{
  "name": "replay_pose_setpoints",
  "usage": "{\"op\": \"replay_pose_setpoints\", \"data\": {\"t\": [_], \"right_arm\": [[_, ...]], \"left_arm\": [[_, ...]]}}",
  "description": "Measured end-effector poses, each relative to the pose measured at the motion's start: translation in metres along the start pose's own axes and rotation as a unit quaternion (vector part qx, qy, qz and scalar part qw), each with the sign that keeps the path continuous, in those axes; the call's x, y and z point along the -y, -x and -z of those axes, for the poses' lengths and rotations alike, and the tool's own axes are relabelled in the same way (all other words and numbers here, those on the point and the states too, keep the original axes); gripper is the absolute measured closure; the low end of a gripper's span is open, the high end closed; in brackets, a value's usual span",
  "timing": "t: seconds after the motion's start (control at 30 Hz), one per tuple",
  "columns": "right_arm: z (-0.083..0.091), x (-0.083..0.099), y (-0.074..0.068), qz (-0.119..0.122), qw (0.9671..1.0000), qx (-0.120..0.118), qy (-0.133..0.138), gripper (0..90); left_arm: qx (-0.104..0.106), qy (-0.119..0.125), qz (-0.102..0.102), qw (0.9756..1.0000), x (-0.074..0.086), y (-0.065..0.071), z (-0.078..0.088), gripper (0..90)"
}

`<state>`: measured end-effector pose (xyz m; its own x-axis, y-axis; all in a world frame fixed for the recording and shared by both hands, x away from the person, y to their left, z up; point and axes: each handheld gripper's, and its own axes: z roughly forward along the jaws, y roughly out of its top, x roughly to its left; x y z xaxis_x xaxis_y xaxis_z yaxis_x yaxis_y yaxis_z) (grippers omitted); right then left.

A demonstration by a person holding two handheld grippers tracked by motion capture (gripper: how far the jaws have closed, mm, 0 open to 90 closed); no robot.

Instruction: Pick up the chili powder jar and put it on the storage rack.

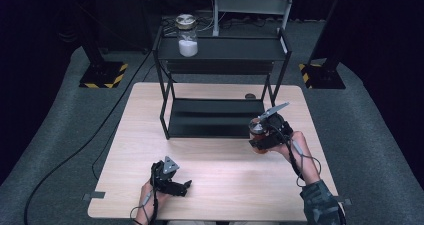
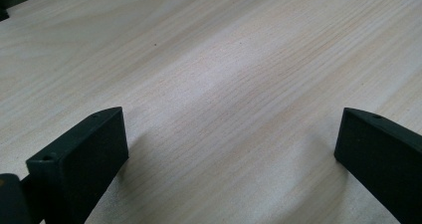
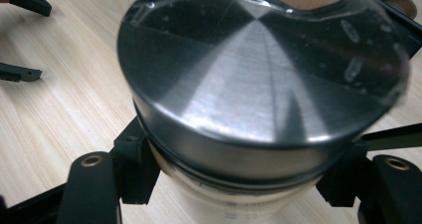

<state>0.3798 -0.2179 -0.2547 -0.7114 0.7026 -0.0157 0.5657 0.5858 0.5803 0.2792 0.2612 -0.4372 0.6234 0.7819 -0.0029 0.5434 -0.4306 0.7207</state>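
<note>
Two hand-held grippers work over a pale wooden worktop (image 1: 215,180) ringed by grey carpet and black curtains: the right hand-held gripper (image 1: 263,135) clasps a metal-lidded jar (image 3: 259,84), the left hand-held gripper (image 1: 172,182) gapes released.

Overhead fwd-down; claw cams close, table (image 1: 215,160) shared.

Metal-lidded jar (image 3: 259,84) (brown contents), gripper-held (image 3: 239,184)

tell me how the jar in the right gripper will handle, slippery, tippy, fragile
The jar looks like glass under a smooth metal lid, so likely fragile and a bit slippery. The right gripper pinches it just below the lid, so it might swing or slip if jolted. Being round, it would probably roll if laid down.
</note>
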Motion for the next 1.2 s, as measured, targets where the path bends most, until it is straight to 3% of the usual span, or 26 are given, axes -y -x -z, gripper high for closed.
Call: {"op": "replay_pose_setpoints", "data": {"t": [1.2], "right_arm": [[0.024, -0.055, 0.008, 0.013, 0.9991, 0.037, -0.014, 30.7]], "left_arm": [[0.000, 0.000, 0.000, 1.0000, 0.000, 0.000, 0.000, 0.0]]}}
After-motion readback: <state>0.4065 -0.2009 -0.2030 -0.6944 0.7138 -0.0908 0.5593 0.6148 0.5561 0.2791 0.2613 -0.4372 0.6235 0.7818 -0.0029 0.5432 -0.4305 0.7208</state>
